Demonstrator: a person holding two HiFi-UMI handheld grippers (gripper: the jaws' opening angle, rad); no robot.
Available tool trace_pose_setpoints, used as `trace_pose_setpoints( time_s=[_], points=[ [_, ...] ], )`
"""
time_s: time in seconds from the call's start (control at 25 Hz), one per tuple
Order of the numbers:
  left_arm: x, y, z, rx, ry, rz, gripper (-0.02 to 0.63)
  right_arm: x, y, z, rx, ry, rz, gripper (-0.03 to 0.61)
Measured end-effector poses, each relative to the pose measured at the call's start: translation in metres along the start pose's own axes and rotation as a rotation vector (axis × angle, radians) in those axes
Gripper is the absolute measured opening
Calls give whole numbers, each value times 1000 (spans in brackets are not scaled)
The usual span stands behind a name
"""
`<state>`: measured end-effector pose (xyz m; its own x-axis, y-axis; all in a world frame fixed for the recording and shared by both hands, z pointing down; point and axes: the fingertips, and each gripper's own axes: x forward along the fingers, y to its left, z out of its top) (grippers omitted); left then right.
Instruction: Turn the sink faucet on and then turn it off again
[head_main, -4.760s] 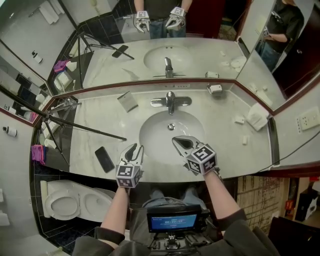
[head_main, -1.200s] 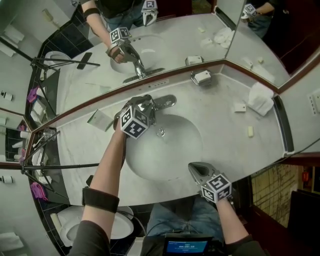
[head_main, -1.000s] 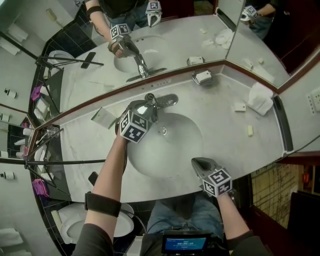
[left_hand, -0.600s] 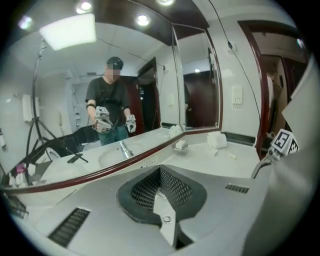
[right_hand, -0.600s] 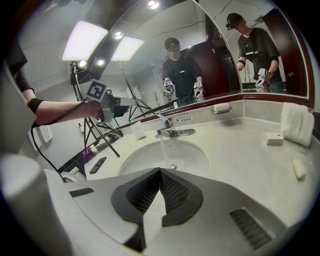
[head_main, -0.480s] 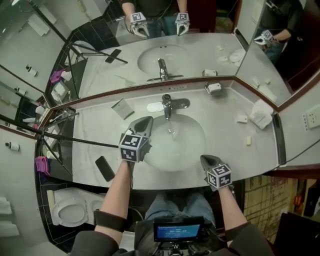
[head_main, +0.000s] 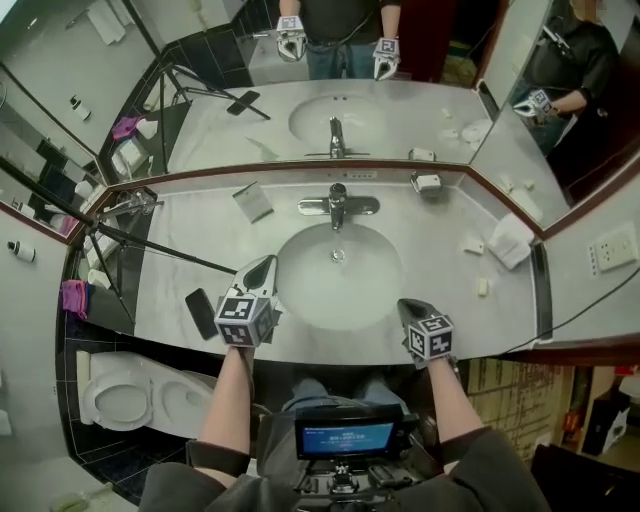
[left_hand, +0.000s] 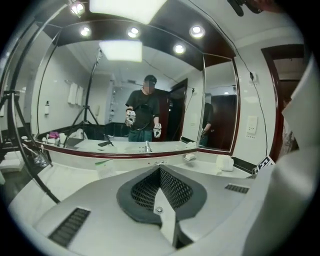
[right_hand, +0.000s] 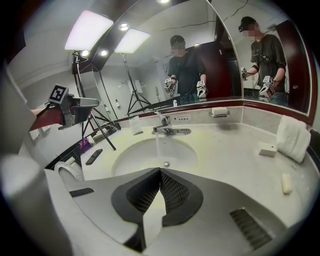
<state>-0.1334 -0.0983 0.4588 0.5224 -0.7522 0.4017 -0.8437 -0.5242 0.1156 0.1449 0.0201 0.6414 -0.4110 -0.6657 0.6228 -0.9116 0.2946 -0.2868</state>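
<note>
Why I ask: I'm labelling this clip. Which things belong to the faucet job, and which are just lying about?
Job: faucet, sink basin, left gripper, right gripper, both shut and empty.
Lying about: phone, small card, soap dish, folded towel, tripod.

A big mirror (head_main: 420, 110) stands behind the pale counter (head_main: 190, 250). Round lights (left_hand: 132, 32) shine above the mirror. A white toilet (head_main: 120, 400) sits left of the mirror.
</note>
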Motion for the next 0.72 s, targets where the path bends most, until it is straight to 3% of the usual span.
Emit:
trace_pose_setpoints(
  time_s=[0.4,0.72],
  points=[
    [-41,14,-24,-14,-3,33,0,-8,-4,2,17,-8,-50,17],
    [-39,16,-30,9,-4,46,2,-8,-8,2,22,-8,-60,17]
  ],
)
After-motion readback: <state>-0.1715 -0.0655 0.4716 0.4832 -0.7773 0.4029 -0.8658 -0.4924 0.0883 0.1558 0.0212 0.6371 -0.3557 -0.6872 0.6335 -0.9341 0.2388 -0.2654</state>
